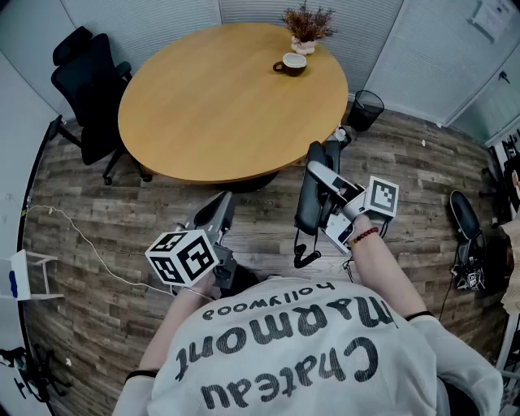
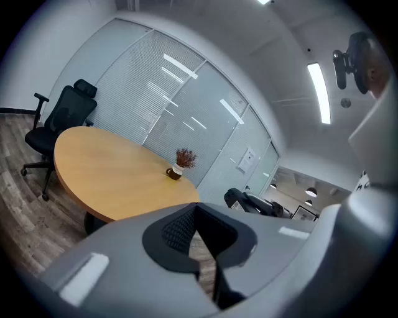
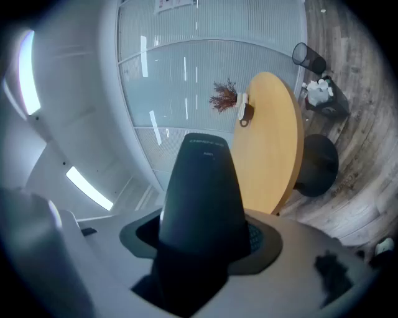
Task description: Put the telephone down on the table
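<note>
Black telephone (image 3: 200, 199) clamped in right tool (image 1: 317, 185), lower end hidden; left tool (image 1: 219, 208) closed.

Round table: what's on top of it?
On the table: a mug and a pot of dried twigs near the far edge. The whole top shows; the telephone is not on it.

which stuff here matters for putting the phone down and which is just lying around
Job: telephone, right tool gripping it, table.
Lying about: mug, dried plant, office chair, bin, left tool, empty.
</note>
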Available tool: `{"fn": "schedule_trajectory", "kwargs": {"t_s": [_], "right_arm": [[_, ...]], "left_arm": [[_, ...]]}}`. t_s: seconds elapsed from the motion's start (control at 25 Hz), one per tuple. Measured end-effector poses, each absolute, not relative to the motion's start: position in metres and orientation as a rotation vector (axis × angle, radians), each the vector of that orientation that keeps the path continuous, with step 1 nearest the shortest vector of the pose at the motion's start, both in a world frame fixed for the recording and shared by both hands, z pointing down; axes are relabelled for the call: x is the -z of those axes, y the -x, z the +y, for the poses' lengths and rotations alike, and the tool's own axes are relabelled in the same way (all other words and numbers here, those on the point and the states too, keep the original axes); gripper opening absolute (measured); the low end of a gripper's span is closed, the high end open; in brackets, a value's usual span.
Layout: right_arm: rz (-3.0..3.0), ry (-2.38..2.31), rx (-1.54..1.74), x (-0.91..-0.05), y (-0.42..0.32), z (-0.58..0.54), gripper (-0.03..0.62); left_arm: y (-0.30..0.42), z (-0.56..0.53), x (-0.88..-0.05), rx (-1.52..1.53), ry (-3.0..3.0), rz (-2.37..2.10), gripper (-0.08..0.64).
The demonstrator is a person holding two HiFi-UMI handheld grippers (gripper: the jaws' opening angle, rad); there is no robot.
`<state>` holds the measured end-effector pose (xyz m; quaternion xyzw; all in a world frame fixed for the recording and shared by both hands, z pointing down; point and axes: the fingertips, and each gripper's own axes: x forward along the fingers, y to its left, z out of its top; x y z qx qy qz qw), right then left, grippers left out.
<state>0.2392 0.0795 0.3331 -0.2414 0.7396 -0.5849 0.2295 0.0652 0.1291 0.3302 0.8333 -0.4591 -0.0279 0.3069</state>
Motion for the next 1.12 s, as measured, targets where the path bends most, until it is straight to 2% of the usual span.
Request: {"fn": "schedule_trajectory", "kwargs": {"t_s": [0.88,1.12], "right_arm": [[2.050,0.741,1.616,-0.339,-0.243,0.078,0.295],[2.050,0.774,1.632,-0.343,-0.202,0.038,0.295]], "left_arm": [[-0.066,0.131,-0.335,0.092,-2.181,-1.218,0.002],[-0.023,0.092,-0.339,0.089,-2.156,-1.224,0.002]]}}
